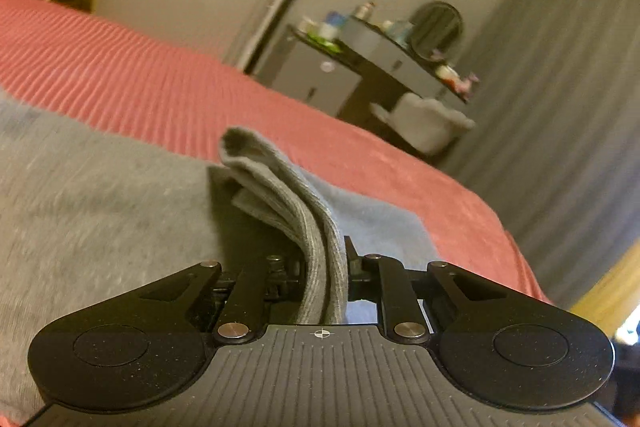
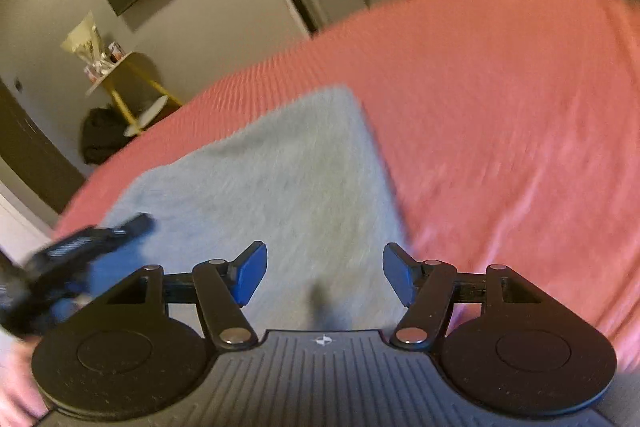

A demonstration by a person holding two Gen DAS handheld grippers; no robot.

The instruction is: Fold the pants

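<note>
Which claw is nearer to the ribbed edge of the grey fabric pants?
Left. The left claw is shut on the ribbed edge of the grey fabric pants, touching it. The right claw hangs open above the flat cloth, gripping nothing.

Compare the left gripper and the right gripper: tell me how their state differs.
The left gripper is shut on a bunched edge of the grey pants; the right gripper is open and holds nothing.
The left gripper's fingers are mostly hidden by the cloth; the right gripper's blue fingers show plainly, wide apart.
The left gripper lifts a fold of cloth; the right gripper hangs over flat cloth.
Both are over the pants on the red bedspread.
</note>
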